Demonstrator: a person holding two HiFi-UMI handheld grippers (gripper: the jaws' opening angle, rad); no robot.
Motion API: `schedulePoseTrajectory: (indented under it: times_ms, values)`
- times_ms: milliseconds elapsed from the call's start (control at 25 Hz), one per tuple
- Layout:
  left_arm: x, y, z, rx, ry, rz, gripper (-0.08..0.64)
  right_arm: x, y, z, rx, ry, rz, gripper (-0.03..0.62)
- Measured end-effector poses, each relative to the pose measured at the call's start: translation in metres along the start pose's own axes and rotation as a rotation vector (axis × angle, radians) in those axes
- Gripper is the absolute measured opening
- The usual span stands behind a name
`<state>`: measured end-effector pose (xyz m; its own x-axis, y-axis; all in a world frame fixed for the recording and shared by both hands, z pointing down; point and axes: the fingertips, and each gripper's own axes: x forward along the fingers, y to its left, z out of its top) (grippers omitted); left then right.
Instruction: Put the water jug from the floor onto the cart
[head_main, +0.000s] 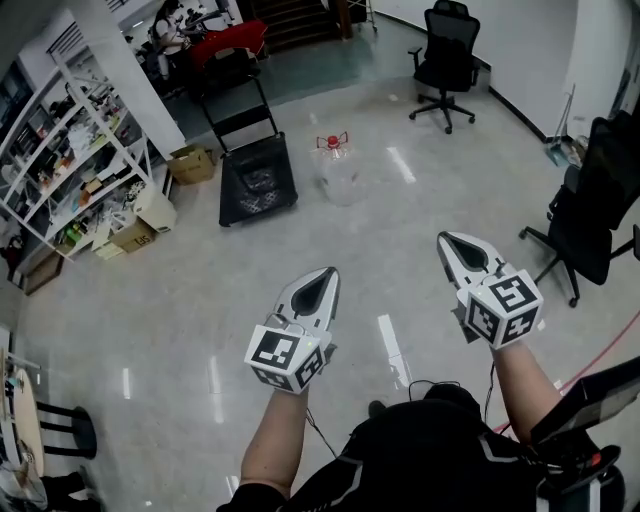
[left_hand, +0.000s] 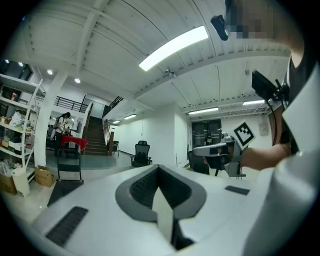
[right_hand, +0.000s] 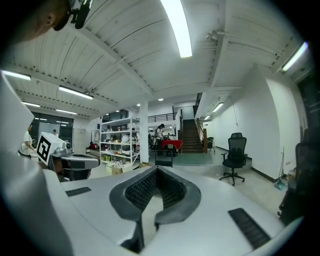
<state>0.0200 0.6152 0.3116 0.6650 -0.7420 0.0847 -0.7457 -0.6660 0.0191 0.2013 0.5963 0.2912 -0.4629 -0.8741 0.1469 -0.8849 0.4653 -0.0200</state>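
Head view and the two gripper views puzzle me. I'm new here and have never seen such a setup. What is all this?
There is no robot here. A person holds hand-held tongs, one pair in each hand. The head view comes from a camera on the person's head, looking down at the left tongs and the right tongs. The other two pictures come from cameras riding on each pair, looking along its jaws. Both pairs are shut and hold nothing. Ahead, on the shiny floor, stands a clear water jug with a red cap, beside a black cart. Shelves and an office chair stand around.
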Motion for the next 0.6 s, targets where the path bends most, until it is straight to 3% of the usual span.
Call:
schedulePoseTrajectory:
  times_ms: [400, 600]
  values:
    - [0.038, -0.004, -0.009, -0.050, 0.026, -0.044, -0.005, 0.028, -0.020, -0.007, -0.005, 0.012, 0.025, 0.002]
    - [0.092, 0.014, -0.008, -0.031, 0.050, 0.000, -0.005, 0.075, -0.066, -0.012, 0.016, -0.011, 0.056, 0.002]
